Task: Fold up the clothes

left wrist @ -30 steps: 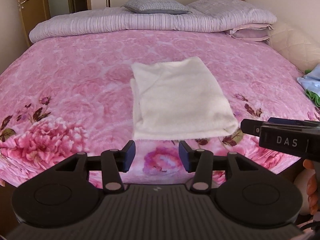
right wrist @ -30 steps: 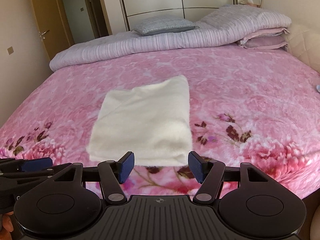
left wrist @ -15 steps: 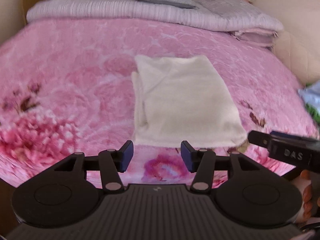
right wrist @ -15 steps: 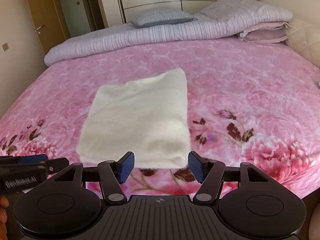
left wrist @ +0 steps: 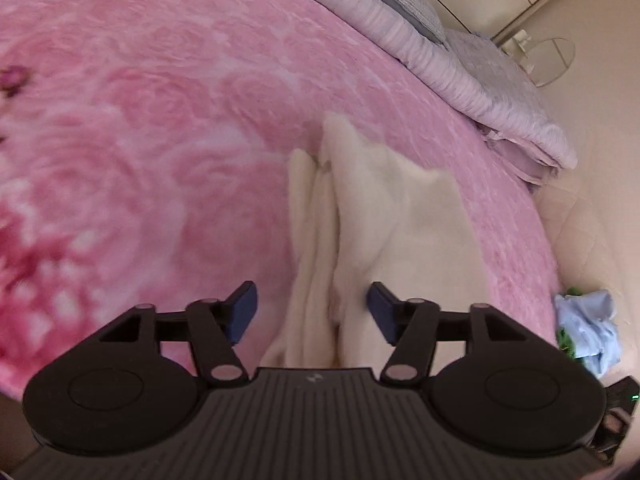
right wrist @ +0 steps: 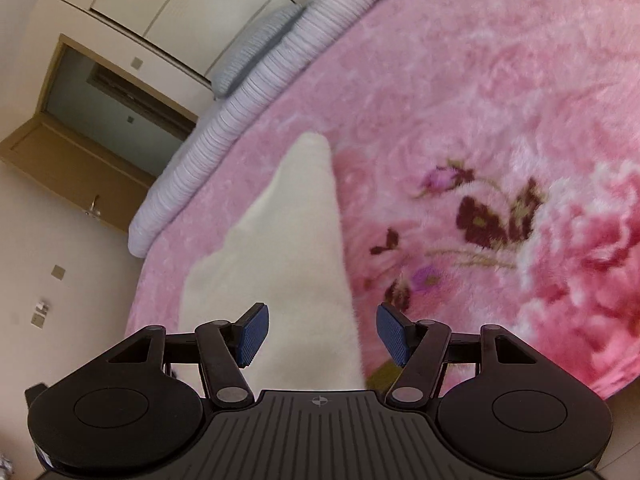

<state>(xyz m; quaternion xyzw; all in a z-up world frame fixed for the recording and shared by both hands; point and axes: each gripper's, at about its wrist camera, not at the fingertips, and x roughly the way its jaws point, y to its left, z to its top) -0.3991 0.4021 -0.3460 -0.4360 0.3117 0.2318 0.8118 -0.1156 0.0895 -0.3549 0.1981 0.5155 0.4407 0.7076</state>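
A cream fluffy garment (left wrist: 384, 224) lies folded on the pink floral bedspread (left wrist: 160, 120). In the left wrist view its layered left edge runs down between the blue pads of my left gripper (left wrist: 312, 314), which is open and tilted just above the cloth's near left corner. In the right wrist view the same garment (right wrist: 296, 248) reaches under my right gripper (right wrist: 322, 334), also open, with the cloth's right edge passing between the fingers. Neither gripper holds anything.
A striped lilac duvet (left wrist: 432, 60) and grey pillow (left wrist: 396, 4) lie at the head of the bed. Light blue and green clothes (left wrist: 588, 332) are heaped at the bed's right side. An open doorway (right wrist: 116, 116) shows on the left wall.
Both grippers have dropped and moved forward to the near corners of the garment, each rolling to a tilt. The cloth itself has not moved; both stay open.
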